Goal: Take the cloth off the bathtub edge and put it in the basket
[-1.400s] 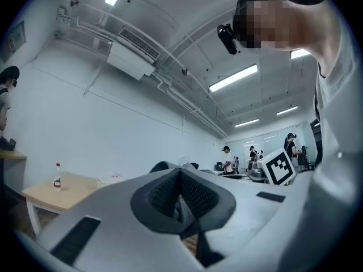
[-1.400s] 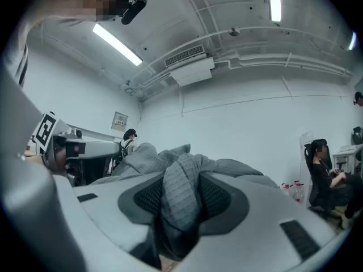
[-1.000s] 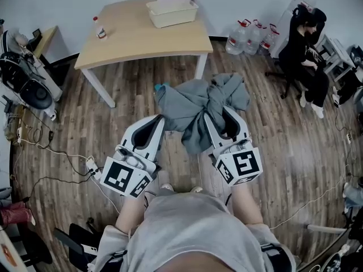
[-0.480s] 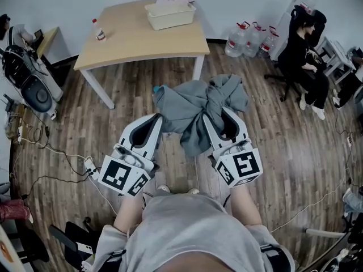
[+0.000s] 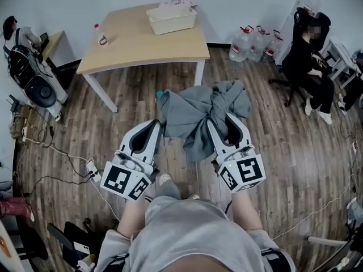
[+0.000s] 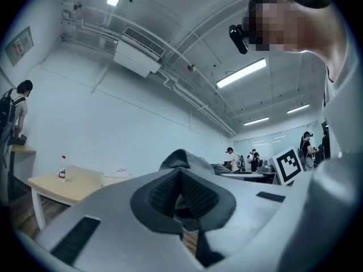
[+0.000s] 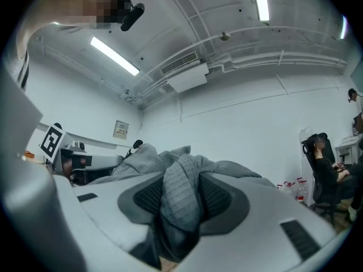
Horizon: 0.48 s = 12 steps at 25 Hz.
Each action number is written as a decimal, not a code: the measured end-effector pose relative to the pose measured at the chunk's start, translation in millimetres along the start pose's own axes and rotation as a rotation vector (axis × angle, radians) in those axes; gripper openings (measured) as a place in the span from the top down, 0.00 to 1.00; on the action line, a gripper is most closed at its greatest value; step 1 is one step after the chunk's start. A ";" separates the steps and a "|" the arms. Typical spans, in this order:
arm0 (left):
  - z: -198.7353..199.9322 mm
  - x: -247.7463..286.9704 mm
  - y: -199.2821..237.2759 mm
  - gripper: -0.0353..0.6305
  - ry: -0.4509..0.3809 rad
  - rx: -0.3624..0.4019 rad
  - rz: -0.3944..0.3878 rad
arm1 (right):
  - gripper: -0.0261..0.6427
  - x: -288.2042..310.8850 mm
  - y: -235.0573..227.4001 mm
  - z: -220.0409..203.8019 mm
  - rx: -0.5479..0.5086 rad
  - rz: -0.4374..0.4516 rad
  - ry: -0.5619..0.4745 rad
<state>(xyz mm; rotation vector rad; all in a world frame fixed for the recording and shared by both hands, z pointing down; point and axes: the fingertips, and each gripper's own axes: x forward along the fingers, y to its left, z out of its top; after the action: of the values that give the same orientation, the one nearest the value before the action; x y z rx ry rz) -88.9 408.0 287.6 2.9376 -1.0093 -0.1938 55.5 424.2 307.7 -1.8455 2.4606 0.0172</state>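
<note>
A grey cloth (image 5: 198,109) hangs bunched in the air between both grippers, above the wooden floor. My right gripper (image 5: 217,122) is shut on a thick fold of the cloth (image 7: 180,200), which fills the gap between its pads. My left gripper (image 5: 160,128) grips the cloth's left corner; in the left gripper view its pads (image 6: 195,194) sit almost together, and the cloth (image 6: 184,158) rises just past them. The cream basket (image 5: 172,17) stands on the far edge of the wooden table (image 5: 142,44) ahead and holds some pale fabric. No bathtub shows in any view.
A small bottle (image 5: 101,34) stands on the table's left part. Water jugs (image 5: 255,41) and a seated person (image 5: 309,61) are at the right. Dark equipment (image 5: 31,84), a power strip (image 5: 91,166) and cables (image 5: 57,157) lie at the left.
The table and basket have slid slightly down in the head view, so I am a bit closer to them. Both grippers still carry the cloth. A person now shows at far left.
</note>
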 end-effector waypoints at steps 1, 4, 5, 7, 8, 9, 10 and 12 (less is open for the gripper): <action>-1.1 2.9 2.0 0.95 0.001 0.000 -0.001 | 0.71 1.8 -2.1 -1.8 0.004 -0.001 0.001; -4.1 16.5 11.0 0.95 0.004 0.001 -0.013 | 0.71 13.2 -10.5 -5.0 0.005 -0.014 0.006; -4.9 22.1 15.4 0.95 0.005 0.002 -0.018 | 0.71 18.9 -13.5 -5.2 0.002 -0.021 0.007; -5.9 34.2 26.6 0.95 0.002 0.003 -0.030 | 0.71 32.1 -19.4 -5.4 -0.005 -0.033 0.007; -6.0 40.7 33.4 0.95 -0.001 0.001 -0.036 | 0.71 39.1 -22.2 -5.5 -0.007 -0.040 0.005; -5.9 47.5 40.8 0.95 -0.006 -0.001 -0.042 | 0.71 46.4 -25.0 -5.7 -0.008 -0.046 0.003; -5.5 54.5 48.6 0.95 -0.011 -0.005 -0.048 | 0.71 54.2 -27.7 -6.0 -0.011 -0.052 0.002; -3.8 69.0 65.0 0.95 -0.018 -0.006 -0.063 | 0.71 71.9 -33.0 -6.1 -0.018 -0.063 0.000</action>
<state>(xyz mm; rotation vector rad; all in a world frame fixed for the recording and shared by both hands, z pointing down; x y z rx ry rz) -74.1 314.2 288.4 2.9696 -0.9180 -0.2250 66.9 345.7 310.5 -1.9290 2.4090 0.0368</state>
